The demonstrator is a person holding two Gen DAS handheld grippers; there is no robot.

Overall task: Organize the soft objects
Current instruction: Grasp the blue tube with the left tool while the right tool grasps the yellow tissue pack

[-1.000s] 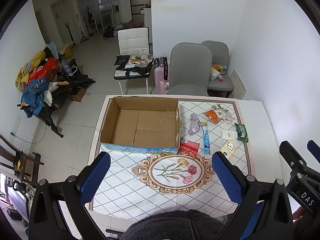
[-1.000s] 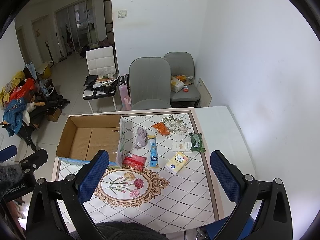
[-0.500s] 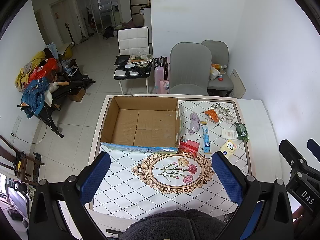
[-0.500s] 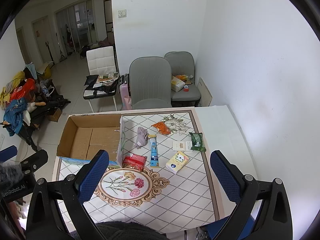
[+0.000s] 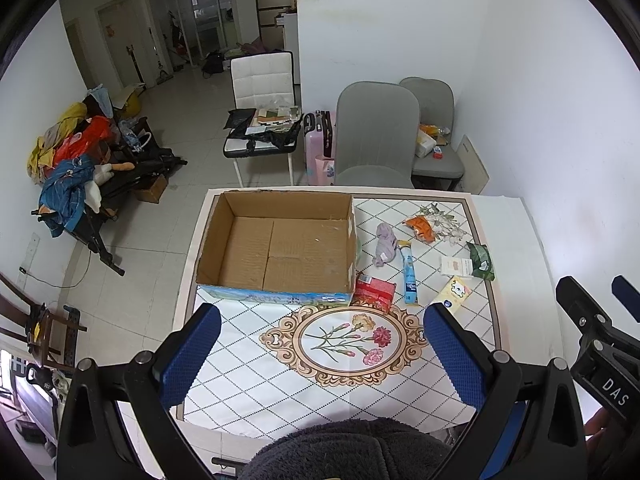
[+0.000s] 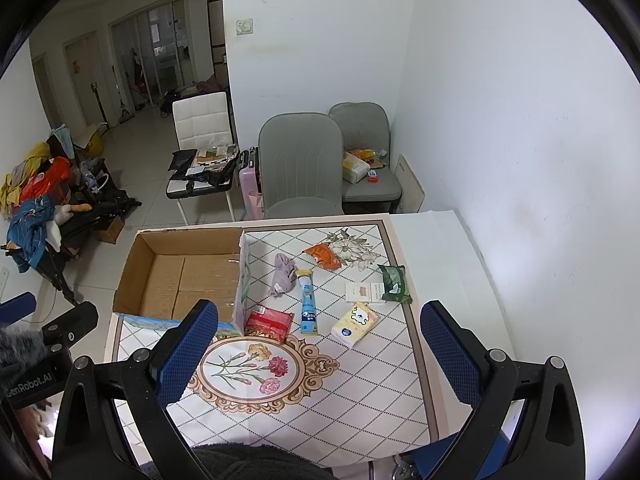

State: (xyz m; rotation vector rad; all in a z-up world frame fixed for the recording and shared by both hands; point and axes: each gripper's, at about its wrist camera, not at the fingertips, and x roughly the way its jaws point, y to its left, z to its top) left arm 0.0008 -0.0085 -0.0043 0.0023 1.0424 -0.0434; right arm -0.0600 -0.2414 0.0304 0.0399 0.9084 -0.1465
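Observation:
An empty cardboard box (image 5: 276, 248) (image 6: 180, 276) sits on the left half of the patterned table (image 5: 348, 380). To its right lie a lilac cloth (image 5: 385, 244) (image 6: 283, 274), a red packet (image 5: 374, 292) (image 6: 269, 323), a blue tube (image 5: 409, 278) (image 6: 308, 304), a yellow tissue pack (image 5: 454, 291) (image 6: 355, 323), a white card pack (image 6: 362, 292), a green pouch (image 5: 482, 261) (image 6: 394, 284) and an orange pouch (image 5: 420, 227) (image 6: 324, 255). My left gripper (image 5: 320, 356) and my right gripper (image 6: 320, 354) hover high over the table's near edge, both open and holding nothing.
Two grey chairs (image 5: 374, 140) stand behind the table, a white chair (image 5: 264, 120) with papers and a pink suitcase (image 5: 320, 144) beside them. A rack piled with clothes (image 5: 72, 176) is at the far left. A white wall (image 6: 500, 140) runs along the right.
Both views have shifted only slightly; the table objects stay where they were and both grippers remain open.

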